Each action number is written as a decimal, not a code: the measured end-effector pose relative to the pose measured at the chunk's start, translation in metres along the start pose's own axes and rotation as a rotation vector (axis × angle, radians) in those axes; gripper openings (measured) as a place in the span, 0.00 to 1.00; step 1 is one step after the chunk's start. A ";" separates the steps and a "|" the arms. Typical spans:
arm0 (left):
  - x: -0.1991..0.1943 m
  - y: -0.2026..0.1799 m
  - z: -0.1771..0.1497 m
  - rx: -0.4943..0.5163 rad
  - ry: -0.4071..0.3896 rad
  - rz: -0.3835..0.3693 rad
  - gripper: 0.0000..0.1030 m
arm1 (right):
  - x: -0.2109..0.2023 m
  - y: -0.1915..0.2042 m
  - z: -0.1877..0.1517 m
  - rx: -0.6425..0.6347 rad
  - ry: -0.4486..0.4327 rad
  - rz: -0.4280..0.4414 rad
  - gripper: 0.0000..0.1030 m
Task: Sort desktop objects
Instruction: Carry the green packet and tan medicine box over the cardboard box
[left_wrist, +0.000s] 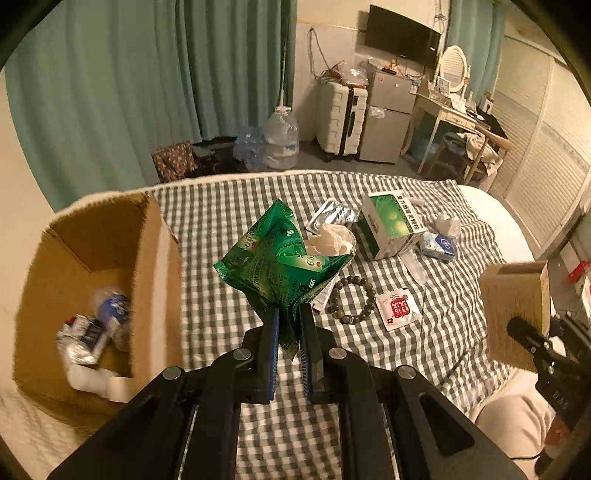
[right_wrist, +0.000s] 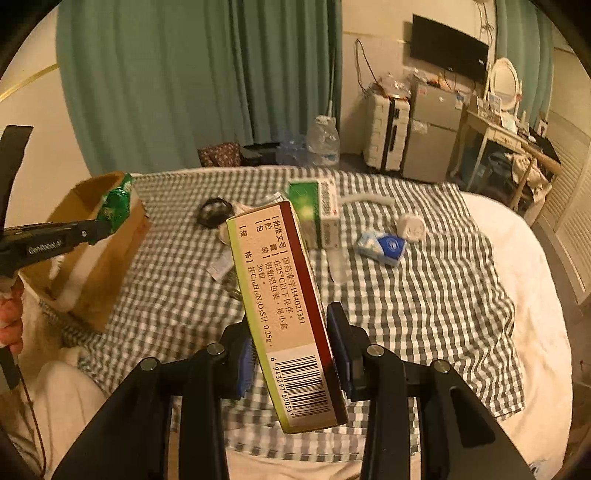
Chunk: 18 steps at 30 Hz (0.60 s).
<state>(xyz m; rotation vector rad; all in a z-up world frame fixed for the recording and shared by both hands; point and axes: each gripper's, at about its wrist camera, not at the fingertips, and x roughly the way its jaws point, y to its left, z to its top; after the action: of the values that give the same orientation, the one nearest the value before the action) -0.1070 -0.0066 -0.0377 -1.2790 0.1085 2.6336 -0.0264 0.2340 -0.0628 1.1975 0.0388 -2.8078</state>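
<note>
My left gripper (left_wrist: 288, 314) is shut on a crumpled green packet (left_wrist: 275, 262) and holds it above the checked cloth (left_wrist: 221, 295), to the right of an open cardboard box (left_wrist: 99, 295). In the right wrist view the packet (right_wrist: 118, 206) hangs in front of the box (right_wrist: 107, 258). My right gripper (right_wrist: 291, 332) is shut on a long medicine carton (right_wrist: 284, 306) with a barcode, held above the cloth. The carton (left_wrist: 517, 314) shows at the right edge of the left wrist view.
On the cloth lie a green-and-white box (left_wrist: 391, 225), a bead bracelet (left_wrist: 352, 299), a red-and-white sachet (left_wrist: 399, 308), a foil pack (left_wrist: 332, 216), crumpled tissue (left_wrist: 330, 240) and a blue tissue pack (right_wrist: 384, 247). The cardboard box holds several discarded items (left_wrist: 92, 339).
</note>
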 end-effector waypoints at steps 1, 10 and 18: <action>-0.006 0.002 0.001 0.005 -0.007 0.003 0.10 | -0.003 0.003 0.002 -0.006 -0.009 -0.002 0.34; -0.053 0.049 0.013 -0.001 0.000 -0.003 0.10 | -0.028 0.056 0.032 -0.073 -0.057 0.032 0.34; -0.087 0.111 0.017 -0.031 -0.006 0.096 0.10 | -0.034 0.128 0.063 -0.138 -0.084 0.126 0.34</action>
<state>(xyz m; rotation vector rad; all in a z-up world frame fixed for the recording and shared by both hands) -0.0919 -0.1259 0.0378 -1.3073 0.1315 2.7293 -0.0362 0.1056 0.0065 1.0138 0.1436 -2.6933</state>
